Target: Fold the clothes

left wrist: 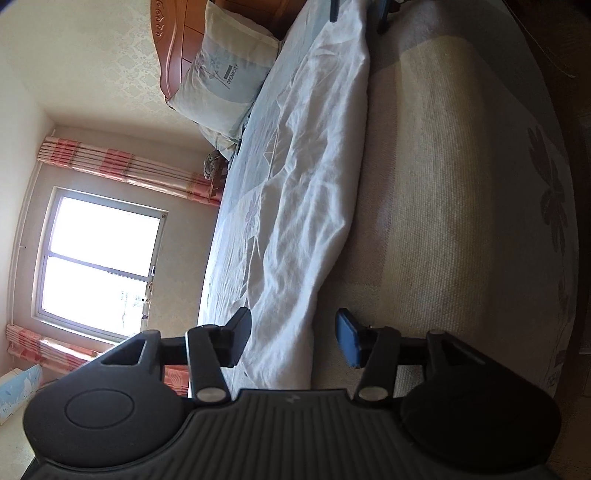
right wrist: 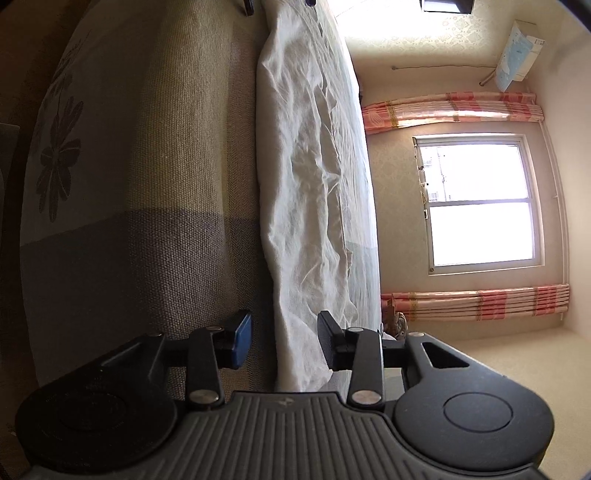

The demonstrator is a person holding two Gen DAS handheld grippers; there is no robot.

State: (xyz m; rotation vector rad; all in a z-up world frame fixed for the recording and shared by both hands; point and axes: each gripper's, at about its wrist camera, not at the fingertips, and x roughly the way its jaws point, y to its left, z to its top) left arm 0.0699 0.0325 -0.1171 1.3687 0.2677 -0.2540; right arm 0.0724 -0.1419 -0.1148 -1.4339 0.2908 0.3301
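A crumpled white garment point(left wrist: 314, 147) point(right wrist: 303, 184) lies stretched along the edge of the bed, on a pale blue flowered sheet point(left wrist: 251, 192). Both views are turned on their side. My left gripper point(left wrist: 293, 325) is open at one end of the garment, its fingers to either side of the cloth's edge. My right gripper point(right wrist: 284, 326) is open at the other end, the cloth likewise running between its fingers. Each view shows the other gripper's dark fingertips point(left wrist: 334, 11) point(right wrist: 249, 7) at the far end. Neither gripper pinches the cloth.
The bed's beige woven side point(left wrist: 443, 221) point(right wrist: 177, 166) drops away beside the garment. A pillow point(left wrist: 221, 81) leans on the wooden headboard point(left wrist: 177, 48). A bright window point(left wrist: 99, 266) point(right wrist: 480, 203) with pink striped curtains point(right wrist: 454, 107) faces the bed.
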